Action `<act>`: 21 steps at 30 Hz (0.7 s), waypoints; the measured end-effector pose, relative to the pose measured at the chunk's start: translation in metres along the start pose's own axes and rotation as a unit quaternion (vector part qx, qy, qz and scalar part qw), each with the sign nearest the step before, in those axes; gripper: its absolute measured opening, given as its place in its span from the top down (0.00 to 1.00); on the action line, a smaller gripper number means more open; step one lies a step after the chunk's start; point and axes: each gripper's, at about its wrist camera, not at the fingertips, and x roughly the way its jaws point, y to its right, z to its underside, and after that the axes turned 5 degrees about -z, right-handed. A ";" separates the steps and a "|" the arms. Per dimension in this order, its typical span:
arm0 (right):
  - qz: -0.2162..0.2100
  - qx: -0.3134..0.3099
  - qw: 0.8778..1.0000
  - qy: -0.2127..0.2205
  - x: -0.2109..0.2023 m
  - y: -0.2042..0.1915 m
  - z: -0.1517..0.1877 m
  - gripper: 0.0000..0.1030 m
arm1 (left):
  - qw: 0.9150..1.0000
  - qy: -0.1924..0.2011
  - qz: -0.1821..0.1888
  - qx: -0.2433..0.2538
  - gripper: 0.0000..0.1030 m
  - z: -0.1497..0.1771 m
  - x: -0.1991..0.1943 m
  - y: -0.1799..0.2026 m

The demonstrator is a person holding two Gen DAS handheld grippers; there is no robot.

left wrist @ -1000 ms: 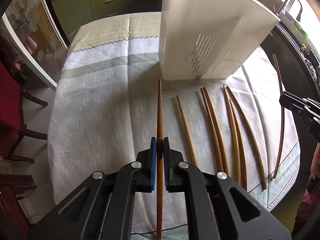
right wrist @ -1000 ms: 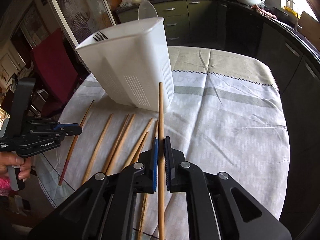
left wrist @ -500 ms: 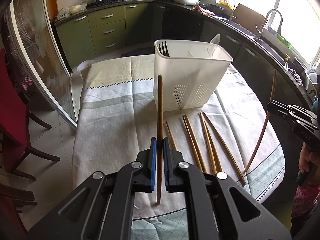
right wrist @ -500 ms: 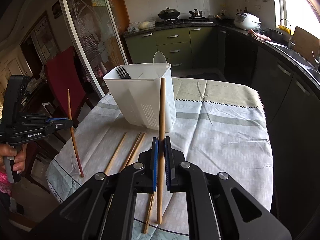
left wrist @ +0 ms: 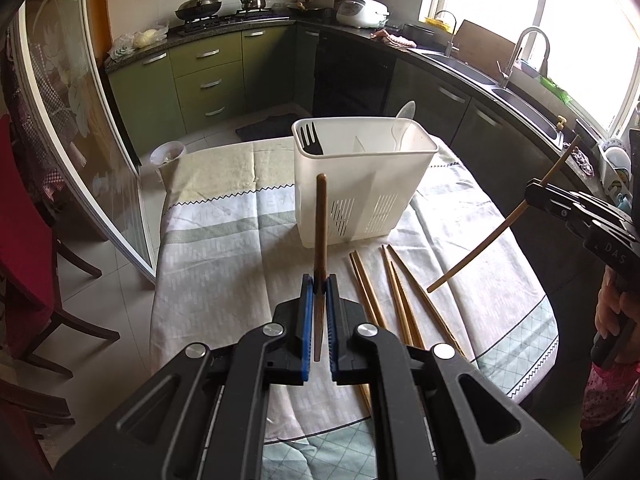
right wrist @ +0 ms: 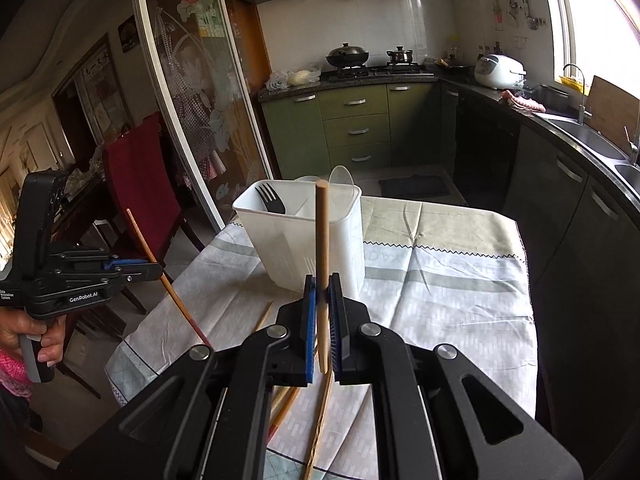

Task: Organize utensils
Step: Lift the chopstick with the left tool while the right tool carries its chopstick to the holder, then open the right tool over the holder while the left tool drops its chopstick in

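Left wrist view: the left gripper [left wrist: 318, 286] is clamped on a dark chopstick [left wrist: 321, 240], which stands nearly upright between the blue pads. The white utensil holder [left wrist: 362, 188] sits ahead of the jaws on the clothed table [left wrist: 224, 280], with a black fork [left wrist: 311, 140] in its left compartment. Loose chopsticks [left wrist: 394, 292] lie just right of the fingers. Far right, the right gripper [left wrist: 538, 194] pinches a pale chopstick [left wrist: 496, 232] that is tilted steeply. Right wrist view: the right gripper [right wrist: 322, 286] grips that pale chopstick [right wrist: 322, 240] near its lower third, with the holder [right wrist: 304, 240] directly beyond. The left gripper [right wrist: 154, 268] is off to the left, holding its dark stick [right wrist: 168, 276] aslant. Risk noted: each stick is held by a narrow pinch and may pivot or slip, striking the holder's rim instead of entering a compartment.
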 end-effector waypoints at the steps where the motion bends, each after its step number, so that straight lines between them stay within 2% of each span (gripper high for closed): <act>1: -0.001 -0.001 1.000 0.002 -0.001 -0.001 -0.002 0.93 | 1.000 0.003 0.000 0.001 0.94 -0.002 -0.002 0.000; 7: -0.013 -0.007 1.000 0.009 -0.009 -0.009 -0.022 0.93 | 1.000 0.029 0.007 0.005 0.94 -0.019 -0.023 0.004; 11: -0.022 -0.012 0.999 0.023 -0.021 -0.015 -0.044 0.93 | 0.998 0.055 0.015 0.008 0.94 -0.042 -0.046 0.008; 17: -0.023 -0.012 0.997 0.071 -0.047 -0.021 -0.093 0.93 | 0.993 0.120 0.012 0.001 0.94 -0.089 -0.086 0.010; 21: -0.007 -0.008 0.993 0.114 -0.059 -0.020 -0.125 0.93 | 0.987 0.158 0.014 -0.012 0.94 -0.118 -0.096 0.010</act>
